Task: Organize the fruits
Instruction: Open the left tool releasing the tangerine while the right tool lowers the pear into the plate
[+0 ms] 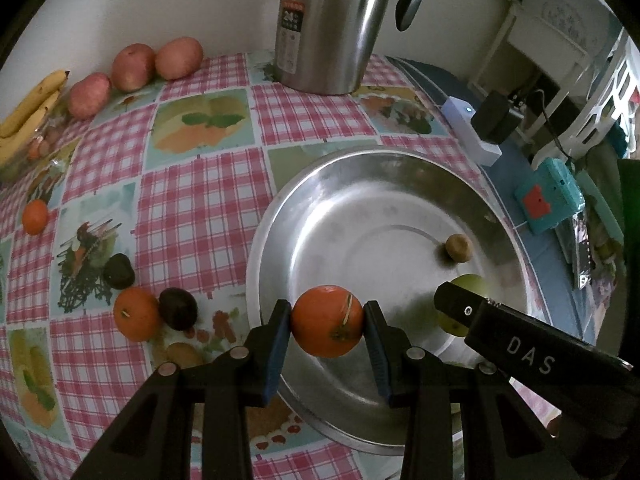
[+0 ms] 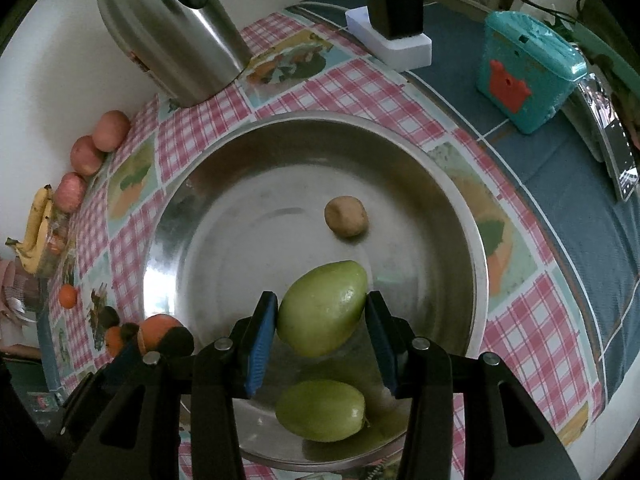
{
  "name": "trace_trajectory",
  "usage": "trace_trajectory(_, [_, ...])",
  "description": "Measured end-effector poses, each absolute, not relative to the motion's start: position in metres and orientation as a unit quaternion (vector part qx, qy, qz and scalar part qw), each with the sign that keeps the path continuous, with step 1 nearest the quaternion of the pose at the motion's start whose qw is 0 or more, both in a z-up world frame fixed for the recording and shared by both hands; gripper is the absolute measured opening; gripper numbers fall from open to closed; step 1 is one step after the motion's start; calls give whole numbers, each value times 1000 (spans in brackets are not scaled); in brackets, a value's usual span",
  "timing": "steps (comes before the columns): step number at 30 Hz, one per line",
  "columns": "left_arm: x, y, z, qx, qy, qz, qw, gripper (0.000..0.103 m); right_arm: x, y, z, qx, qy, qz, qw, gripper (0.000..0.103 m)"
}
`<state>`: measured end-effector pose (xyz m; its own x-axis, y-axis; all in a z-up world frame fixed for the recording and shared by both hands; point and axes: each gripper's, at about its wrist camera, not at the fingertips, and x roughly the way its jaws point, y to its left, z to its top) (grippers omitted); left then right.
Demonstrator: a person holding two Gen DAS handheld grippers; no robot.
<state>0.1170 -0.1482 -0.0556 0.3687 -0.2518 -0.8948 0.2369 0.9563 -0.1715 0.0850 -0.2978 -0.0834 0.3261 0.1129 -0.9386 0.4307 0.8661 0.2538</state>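
inside steel basin (image 2: 168, 216): brown fruit (image 2: 346, 216), green fruit (image 2: 320, 410).

This looks like a lived-in home, at a dining or kitchen table (image 1: 192, 184) spread with a pink-checked oilcloth printed with food pictures. At twelve o'clock a tall stainless-steel thermos jug (image 1: 332, 24) stands against a plain white wall, and a wide stainless-steel basin (image 2: 248, 200) sits mid-table. Toward two o'clock lie a white power strip with a black adapter (image 2: 394, 28), a teal plastic box (image 2: 528, 76) and white furniture (image 1: 560, 32).
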Motion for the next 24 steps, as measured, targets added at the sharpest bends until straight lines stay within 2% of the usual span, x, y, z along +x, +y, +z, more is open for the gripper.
trace_trajectory(3, [117, -148, -56, -4, 543, -147, 827, 41, 86, -297, -82, 236, 571, -102, 779, 47])
trace_trajectory(6, [118, -148, -56, -3, 545, -146, 826, 46, 86, -296, -82, 235, 572, -103, 779, 47])
trace_trajectory(16, [116, -149, -52, 4, 545, -144, 826, 55, 87, -299, -82, 233, 574, -107, 778, 48])
trace_trajectory(24, [114, -143, -40, -1, 538, -138, 832, 56, 87, -299, -68, 226, 558, -108, 791, 48])
